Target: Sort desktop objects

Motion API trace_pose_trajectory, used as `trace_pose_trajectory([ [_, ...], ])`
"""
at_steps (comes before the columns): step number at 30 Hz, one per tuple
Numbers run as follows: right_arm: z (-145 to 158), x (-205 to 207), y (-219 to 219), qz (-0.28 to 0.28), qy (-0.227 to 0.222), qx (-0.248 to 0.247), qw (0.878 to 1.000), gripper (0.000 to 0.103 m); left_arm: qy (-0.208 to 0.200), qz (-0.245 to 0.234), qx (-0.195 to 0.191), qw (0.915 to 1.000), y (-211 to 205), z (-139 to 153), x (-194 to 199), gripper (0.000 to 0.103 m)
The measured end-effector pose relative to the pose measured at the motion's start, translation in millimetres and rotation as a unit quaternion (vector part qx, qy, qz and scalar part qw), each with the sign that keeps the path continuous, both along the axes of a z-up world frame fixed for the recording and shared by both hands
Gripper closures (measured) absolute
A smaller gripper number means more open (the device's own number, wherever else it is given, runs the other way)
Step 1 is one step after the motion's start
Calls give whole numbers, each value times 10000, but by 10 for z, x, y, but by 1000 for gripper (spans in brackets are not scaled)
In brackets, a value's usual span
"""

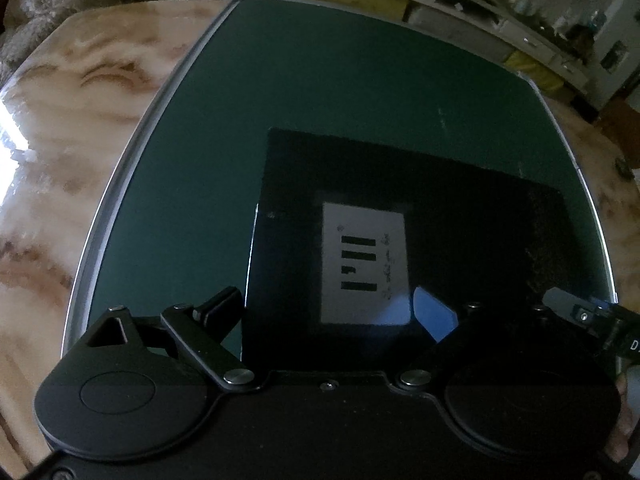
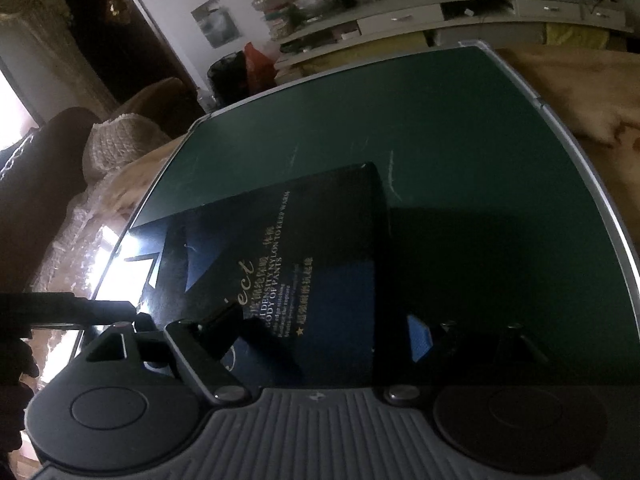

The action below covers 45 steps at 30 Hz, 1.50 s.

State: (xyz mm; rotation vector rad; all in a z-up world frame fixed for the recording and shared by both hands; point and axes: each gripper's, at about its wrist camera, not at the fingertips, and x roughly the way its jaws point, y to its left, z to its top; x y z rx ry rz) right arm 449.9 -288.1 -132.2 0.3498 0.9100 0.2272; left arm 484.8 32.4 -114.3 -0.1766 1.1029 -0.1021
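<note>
A flat black box lies on a green board. In the left wrist view the box (image 1: 460,220) shows a white label (image 1: 366,262). In the right wrist view the box (image 2: 304,240) shows pale printed text on a glossy face. My left gripper (image 1: 326,312) hangs low over the box's near left edge, fingers wide apart: one finger (image 1: 220,306) just outside that edge, the blue pad (image 1: 434,314) over the box. My right gripper (image 2: 322,330) is also spread wide, straddling the box's right edge, with its blue pad (image 2: 419,338) beside the dark side wall. Neither grips anything.
The green board (image 1: 320,80) has a silver frame (image 1: 132,184) and rests on a marble-patterned table (image 1: 60,140). The right gripper's body (image 1: 588,316) pokes in at the box's right. A cushioned chair (image 2: 120,140) and cluttered shelves (image 2: 400,20) stand beyond the table.
</note>
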Motion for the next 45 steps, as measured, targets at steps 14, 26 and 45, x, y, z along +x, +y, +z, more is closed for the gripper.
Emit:
trace_pose_trajectory([
  [14, 7, 66, 10, -5, 85, 131, 9999, 20, -88, -313, -48, 9995, 2, 7, 55, 12],
  [26, 159, -142, 45, 4, 167, 38, 9999, 20, -80, -405, 184, 9990, -54, 190, -170, 13],
  [45, 726, -828, 178, -41, 290, -42, 9996, 21, -39, -412, 313, 9987, -71, 768, -924, 13],
])
